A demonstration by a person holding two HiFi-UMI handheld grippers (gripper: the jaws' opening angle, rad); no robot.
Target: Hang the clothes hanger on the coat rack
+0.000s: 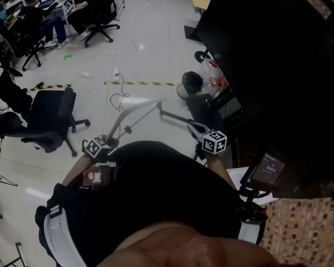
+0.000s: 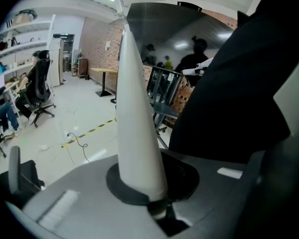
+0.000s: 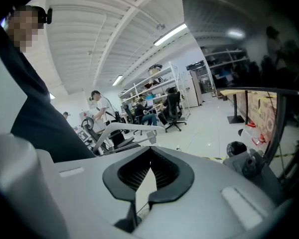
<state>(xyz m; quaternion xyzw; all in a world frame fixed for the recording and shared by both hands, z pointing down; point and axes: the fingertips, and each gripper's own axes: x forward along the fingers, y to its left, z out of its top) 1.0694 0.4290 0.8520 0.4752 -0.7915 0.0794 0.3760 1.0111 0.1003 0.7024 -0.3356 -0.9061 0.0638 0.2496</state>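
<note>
Head view. A white clothes hanger (image 1: 134, 111) is held in the air before the person's dark torso, spanned between both grippers above the tiled floor (image 1: 150, 32). One arm of the hanger (image 2: 134, 123) is clamped in the left gripper (image 1: 107, 142), whose pads are pressed onto it. The right gripper (image 1: 200, 131) is clenched on the opposite arm, seen as a pale wedge between its pads (image 3: 162, 176). An office chair (image 1: 50, 118) and a striped tape line (image 1: 139, 83) are seen beyond.
</note>
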